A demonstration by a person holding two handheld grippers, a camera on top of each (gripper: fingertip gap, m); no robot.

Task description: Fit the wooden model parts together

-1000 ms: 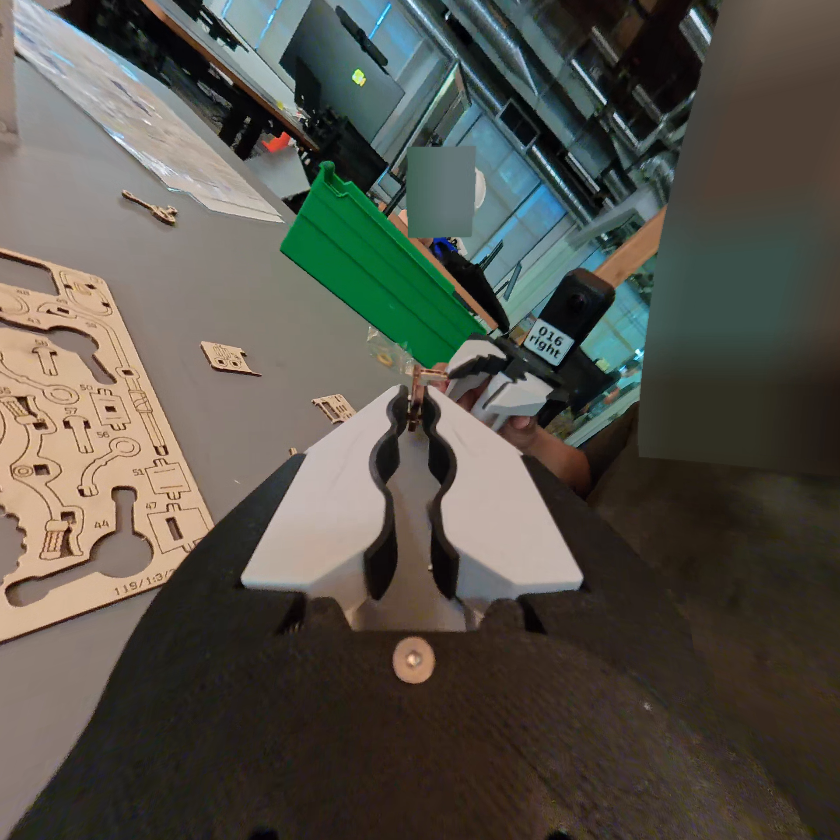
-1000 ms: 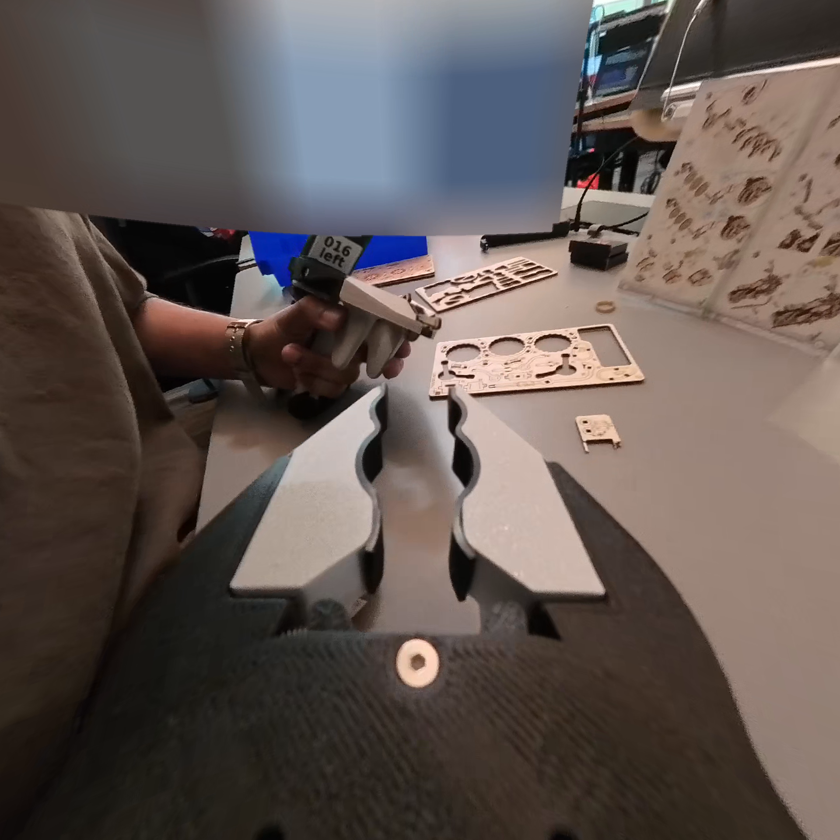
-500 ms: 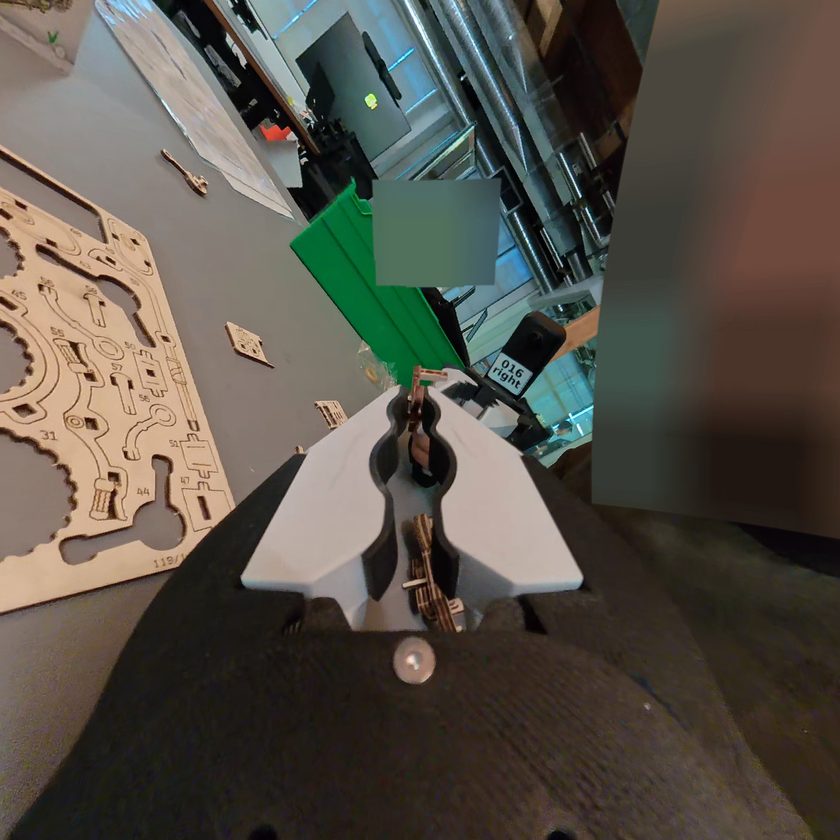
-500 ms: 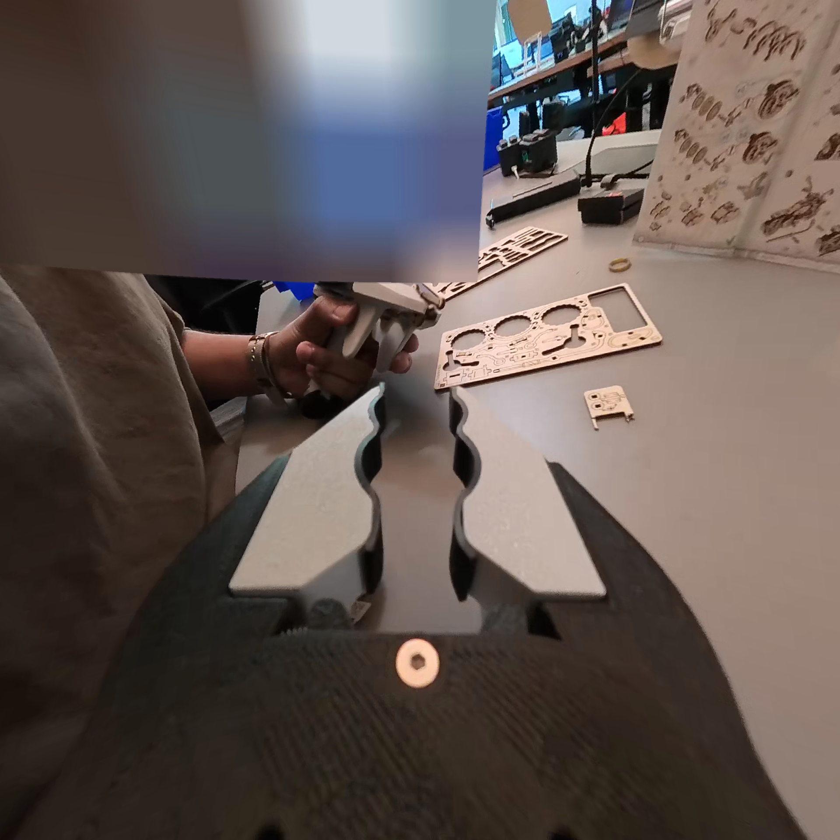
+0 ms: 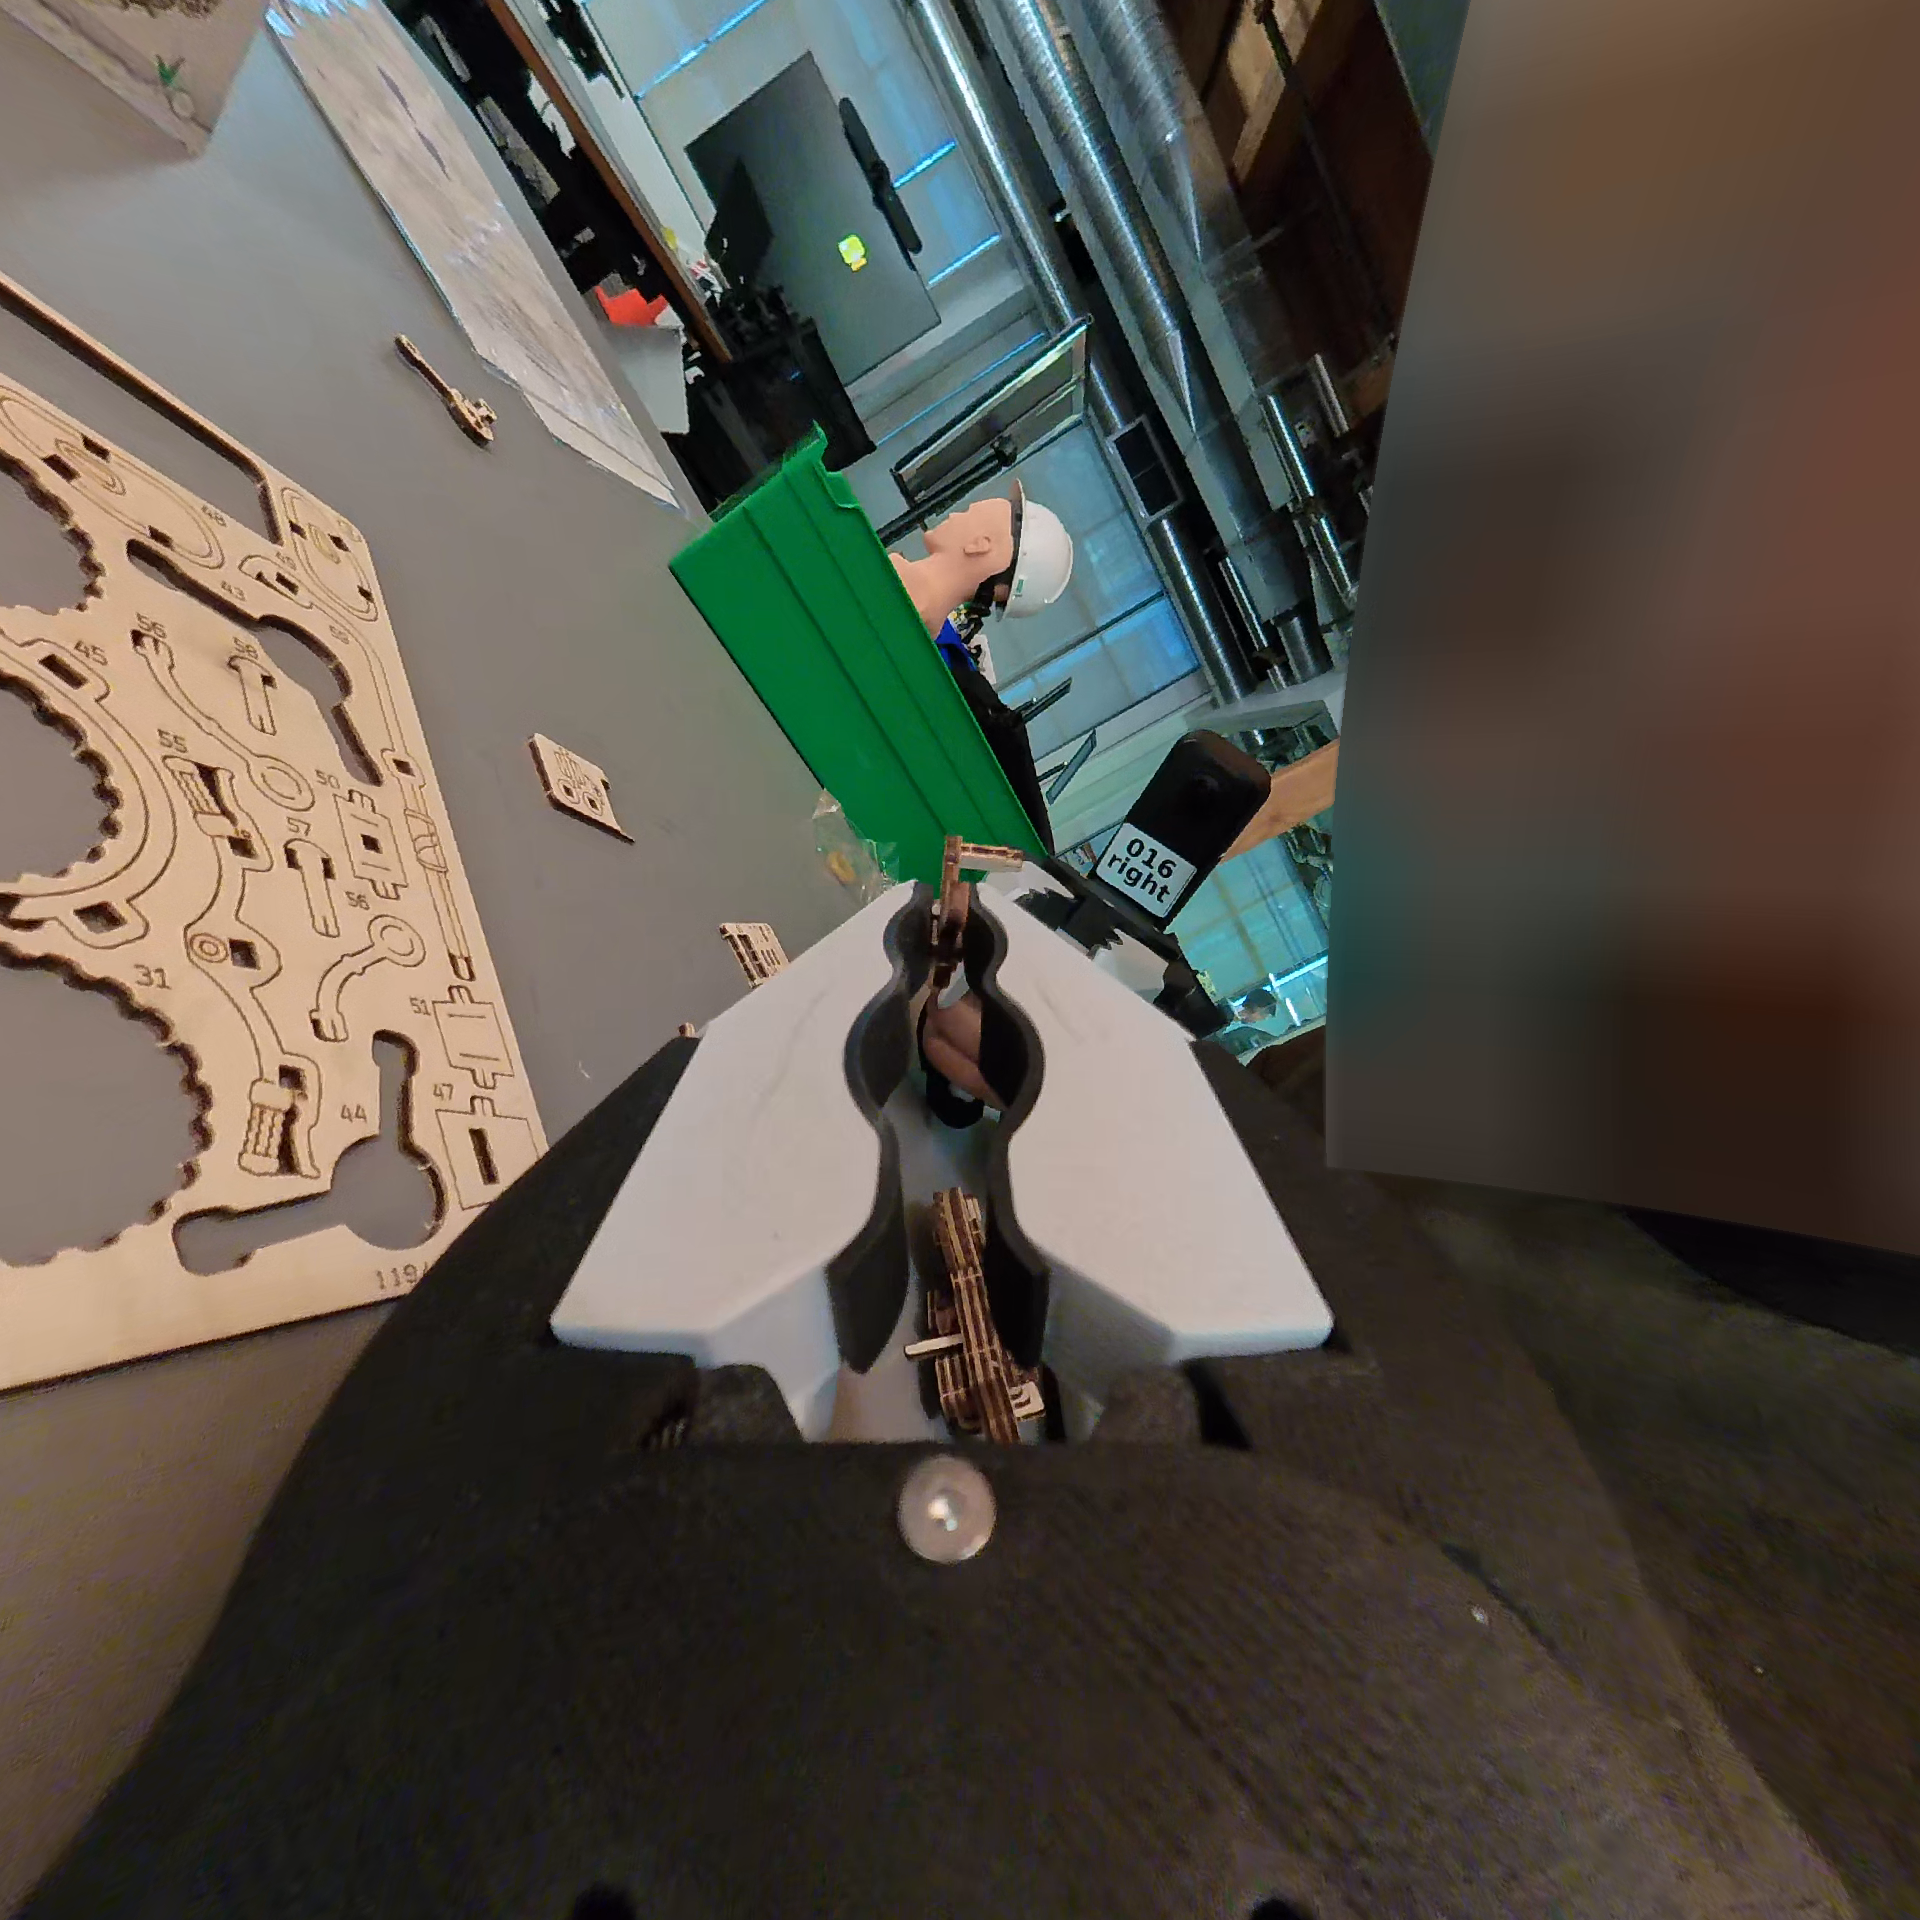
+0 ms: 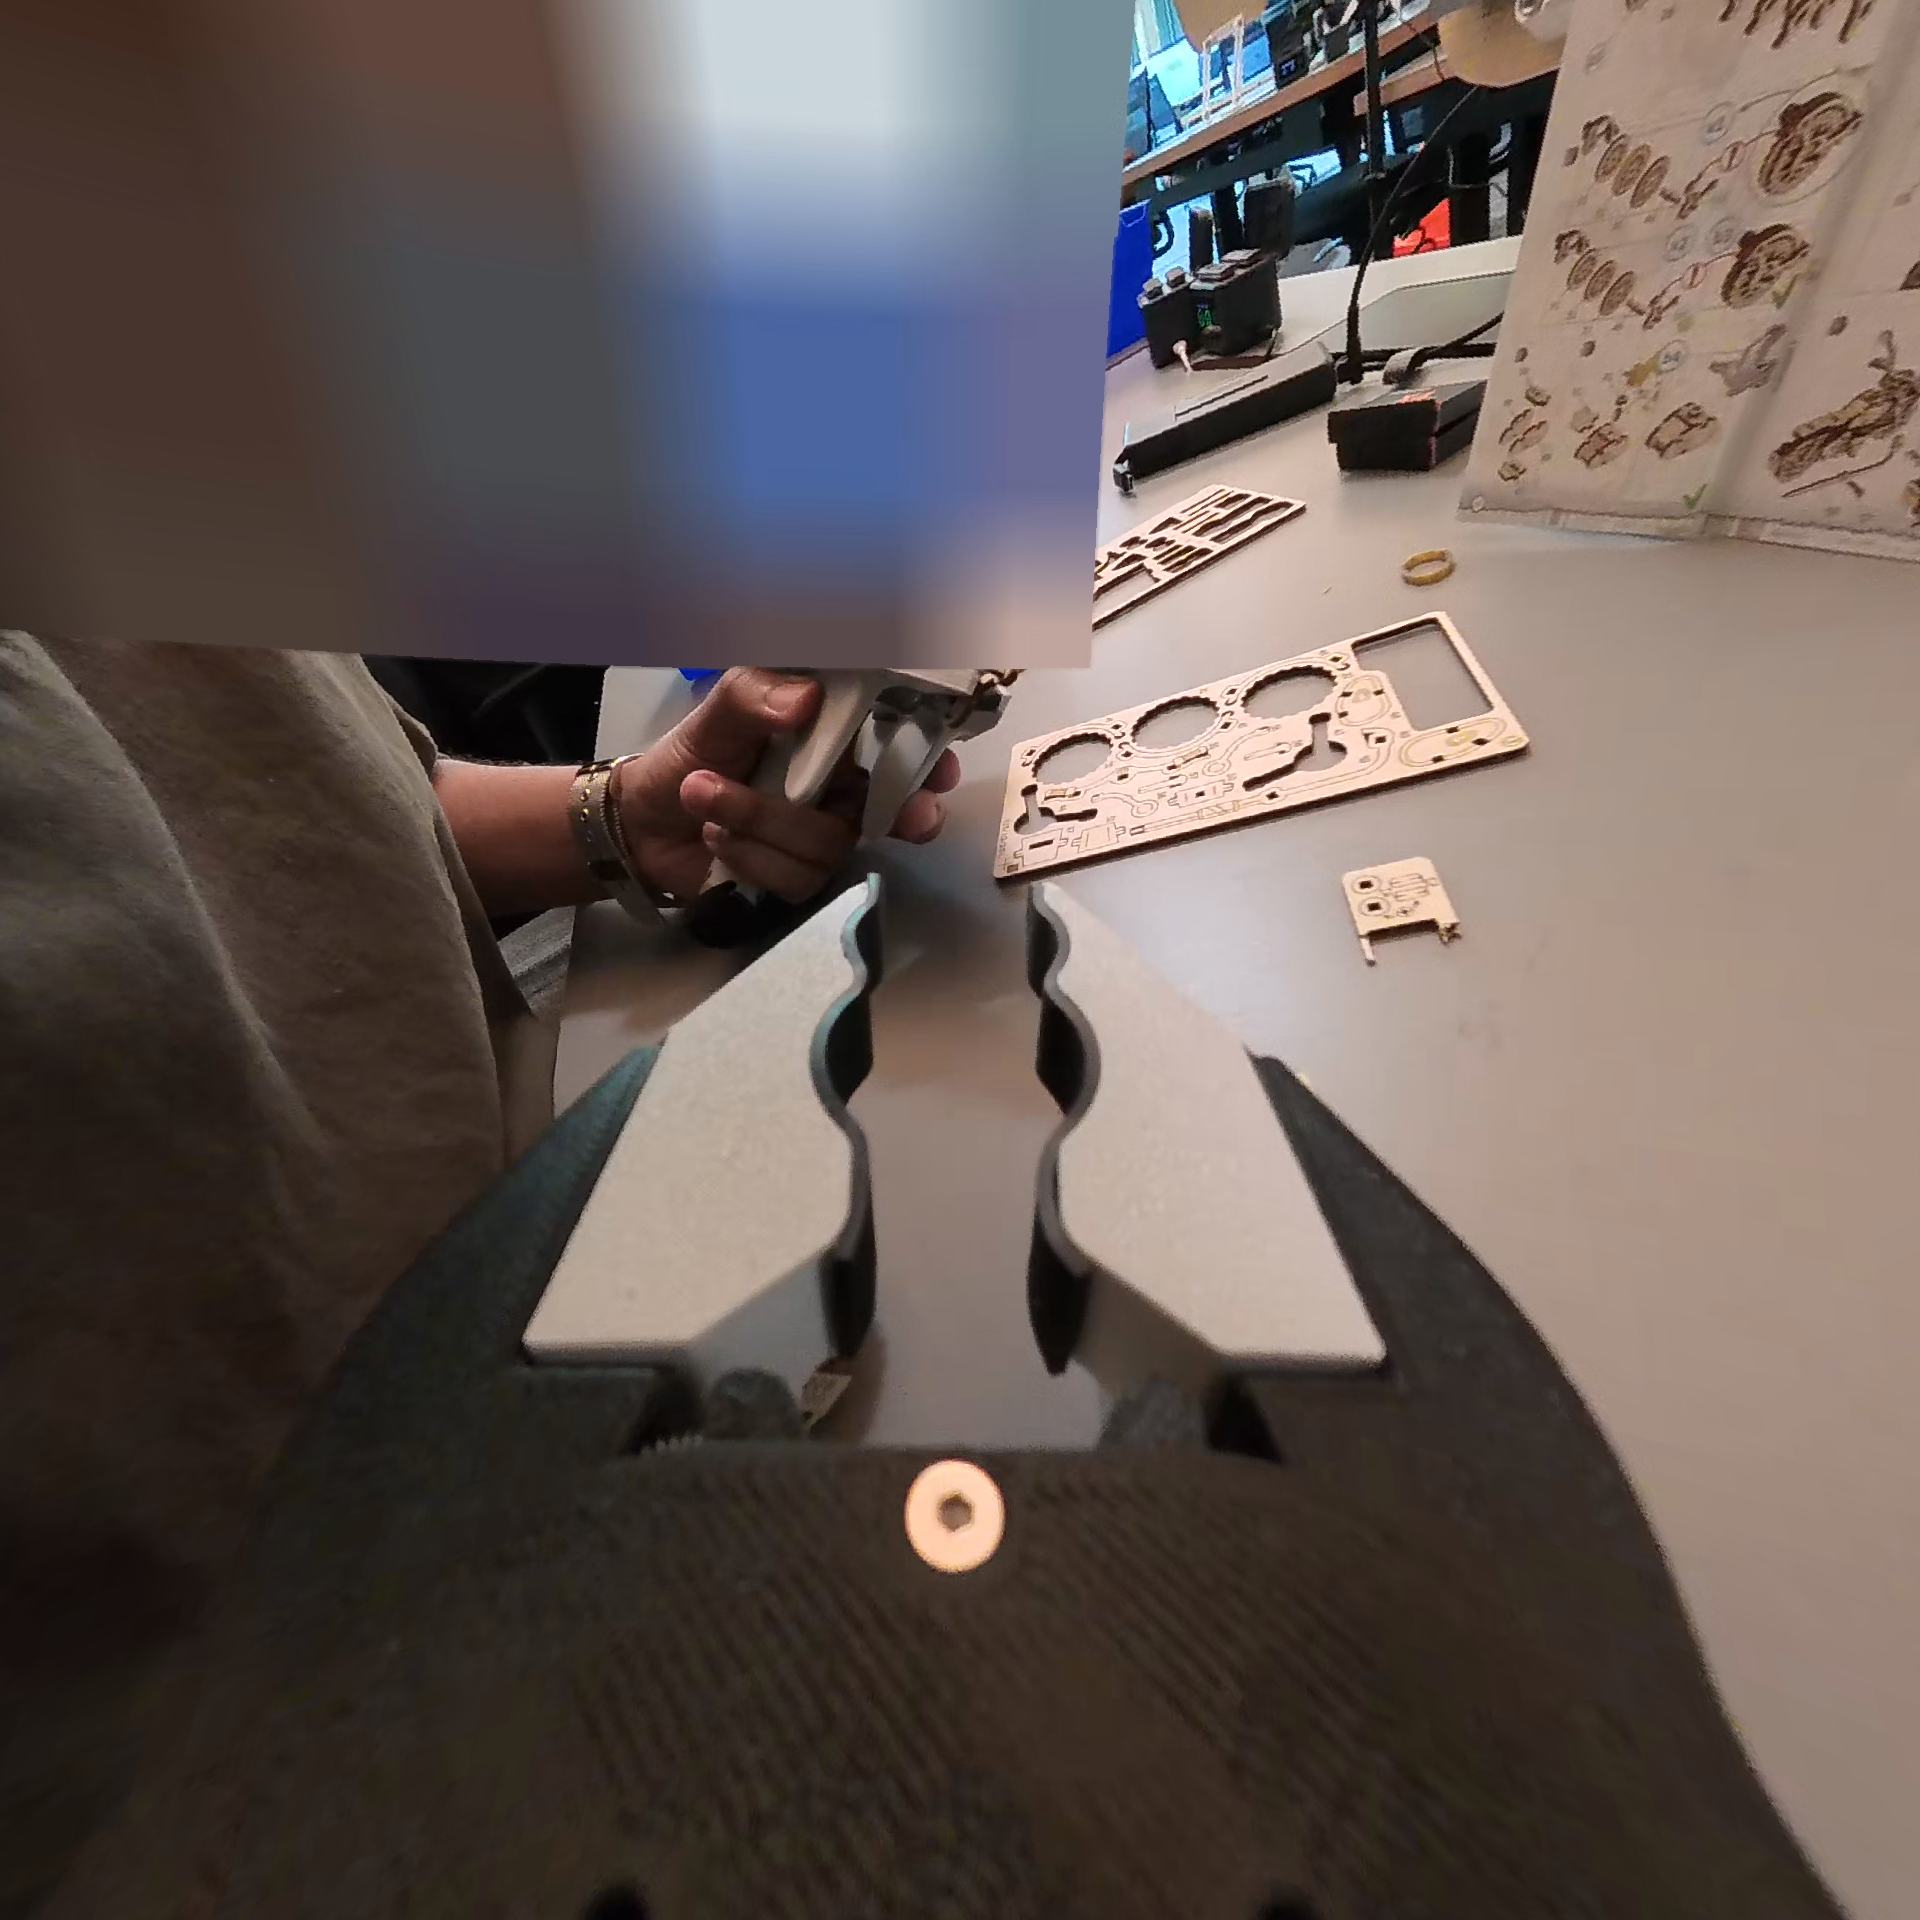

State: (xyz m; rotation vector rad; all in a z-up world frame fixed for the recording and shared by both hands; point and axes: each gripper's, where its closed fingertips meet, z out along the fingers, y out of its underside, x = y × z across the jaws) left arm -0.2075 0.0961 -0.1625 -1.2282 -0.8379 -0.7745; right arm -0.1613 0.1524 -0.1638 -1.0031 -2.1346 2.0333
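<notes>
Left wrist view: you are holding the left gripper (image 5: 951, 920) with its fingers pinched together on a small wooden part (image 5: 961, 883), which is sticking out past the fingertips above the grey table (image 5: 582, 582). Deeper between the same fingers, near the gripper's base, a wooden sub-assembly (image 5: 971, 1320) is showing; whether it is being clamped cannot be told. Left of the gripper, a punched-out wooden part sheet (image 5: 208, 883) is lying flat on the table, with a small loose wooden plate (image 5: 577, 774) between it and the green bin (image 5: 842, 665), and another small piece (image 5: 753, 951) just beside the left fingertip. Beyond the fingertips, the right gripper (image 5: 1101, 935) is partly showing.

Right wrist view: you are keeping the right gripper (image 6: 951, 904) with its fingers spread apart and holding nothing. Ahead of it your left hand (image 6: 748, 800) is grasping the left gripper (image 6: 935, 712). To the right of that hand the part sheet (image 6: 1257, 758) is lying flat, with a loose wooden plate (image 6: 1397, 904) nearer to you and an illustrated instruction sheet (image 6: 1704, 270) standing at the far edge.
</notes>
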